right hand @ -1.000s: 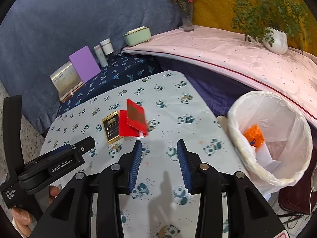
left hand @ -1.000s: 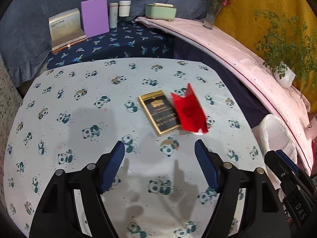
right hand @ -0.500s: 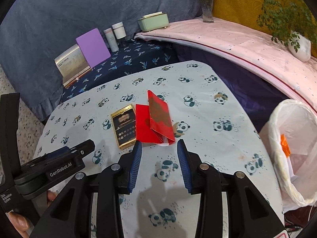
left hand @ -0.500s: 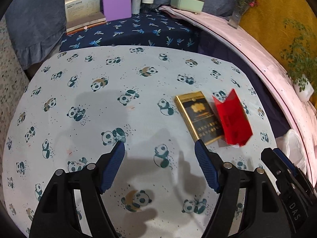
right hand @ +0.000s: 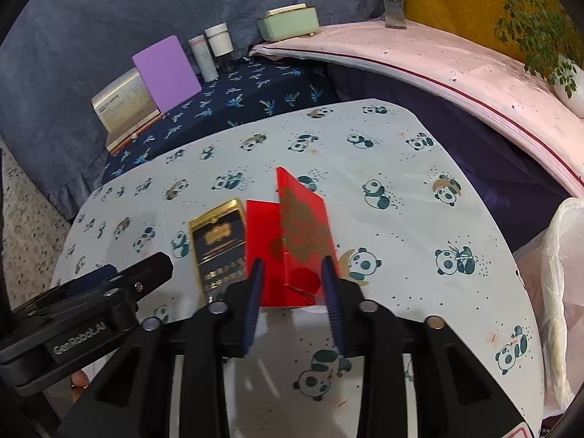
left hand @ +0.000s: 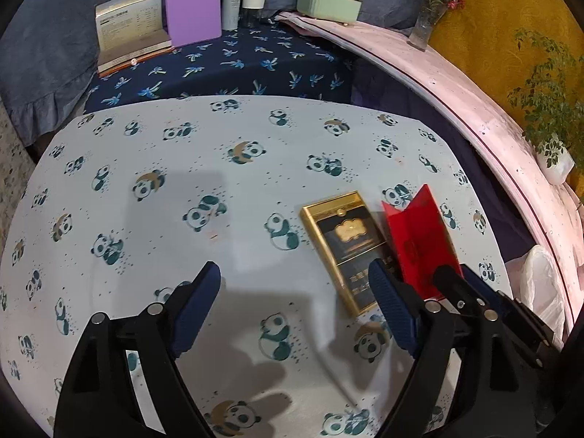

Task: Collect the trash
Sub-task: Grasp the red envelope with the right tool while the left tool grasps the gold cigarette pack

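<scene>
While the right gripper (right hand: 294, 277) straddles the near end of the red envelope (right hand: 295, 241), its jaws have just been closing, and I cannot tell whether the pads press the paper yet. The left gripper (left hand: 295, 303) hangs beside it with jaws spread wide, having just opened further, nothing between them. The envelope lies on the panda tablecloth (right hand: 401, 189), folded open like a tent, touching the gold and black box (right hand: 219, 244) at its nine o'clock; the white bin bag (right hand: 562, 273) waits at three o'clock. The risk, I'd say, is that thin paper buckles or slides flat under the pads, or the box gets nudged along. The envelope's long axis runs from six towards twelve o'clock, its pointed flap away from the gripper.
</scene>
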`<state>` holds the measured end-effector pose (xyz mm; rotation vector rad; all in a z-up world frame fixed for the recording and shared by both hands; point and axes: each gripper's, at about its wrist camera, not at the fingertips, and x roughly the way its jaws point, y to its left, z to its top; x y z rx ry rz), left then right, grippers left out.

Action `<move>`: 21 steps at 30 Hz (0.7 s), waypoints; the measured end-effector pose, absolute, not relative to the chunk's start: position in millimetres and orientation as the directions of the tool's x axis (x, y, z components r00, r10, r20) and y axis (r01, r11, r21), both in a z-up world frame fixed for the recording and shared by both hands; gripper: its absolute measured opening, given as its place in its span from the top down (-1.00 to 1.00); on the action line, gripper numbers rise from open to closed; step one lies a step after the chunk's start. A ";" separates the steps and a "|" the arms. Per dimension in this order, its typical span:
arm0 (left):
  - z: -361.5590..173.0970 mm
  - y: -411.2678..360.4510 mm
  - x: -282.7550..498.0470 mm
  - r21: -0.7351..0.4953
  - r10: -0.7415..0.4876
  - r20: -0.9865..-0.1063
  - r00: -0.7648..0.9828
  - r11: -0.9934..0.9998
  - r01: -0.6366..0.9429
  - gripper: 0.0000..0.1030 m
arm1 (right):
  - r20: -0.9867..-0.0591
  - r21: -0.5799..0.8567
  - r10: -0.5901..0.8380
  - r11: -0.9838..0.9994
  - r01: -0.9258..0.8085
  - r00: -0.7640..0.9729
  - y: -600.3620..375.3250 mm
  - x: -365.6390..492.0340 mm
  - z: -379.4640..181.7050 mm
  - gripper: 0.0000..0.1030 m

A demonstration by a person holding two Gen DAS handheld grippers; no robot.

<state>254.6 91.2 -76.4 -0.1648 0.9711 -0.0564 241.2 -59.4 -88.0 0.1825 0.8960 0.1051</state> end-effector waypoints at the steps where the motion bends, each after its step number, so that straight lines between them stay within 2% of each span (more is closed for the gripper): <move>1: -77.1 87.3 256.5 -0.164 -0.123 -0.817 0.563 0.986 -0.022 -0.61 | -0.768 0.200 0.162 0.980 -0.009 0.620 -62.2 242.1 -89.6 0.76; 4: -79.1 75.3 262.0 -0.166 -0.134 -0.818 0.560 0.986 -0.007 -0.64 | -0.763 0.204 0.144 0.979 0.023 0.630 -76.8 240.8 -91.3 0.91; 7: -84.0 61.2 269.9 -0.157 -0.132 -0.822 0.554 0.988 0.003 -0.71 | -0.749 0.218 0.121 0.974 0.069 0.651 -96.5 236.0 -87.7 0.92; 15: -105.8 34.3 287.6 -0.119 -0.099 -0.850 0.517 0.993 -0.005 -0.71 | -0.733 0.248 0.103 0.961 0.124 0.672 -129.1 226.6 -83.9 0.92; 17: -110.6 31.5 288.9 -0.102 -0.085 -0.853 0.514 0.995 -0.005 -0.64 | -0.734 0.247 0.101 0.961 0.126 0.671 -132.1 224.5 -84.7 0.92; 19: -112.2 28.0 287.2 -0.066 -0.055 -0.847 0.529 0.998 0.000 -0.33 | -0.734 0.249 0.102 0.960 0.127 0.671 -134.1 222.4 -85.3 0.92; 21: -111.8 25.7 284.5 -0.057 -0.058 -0.845 0.532 0.998 0.020 -0.30 | -0.734 0.253 0.105 0.959 0.127 0.671 -136.1 220.1 -85.8 0.92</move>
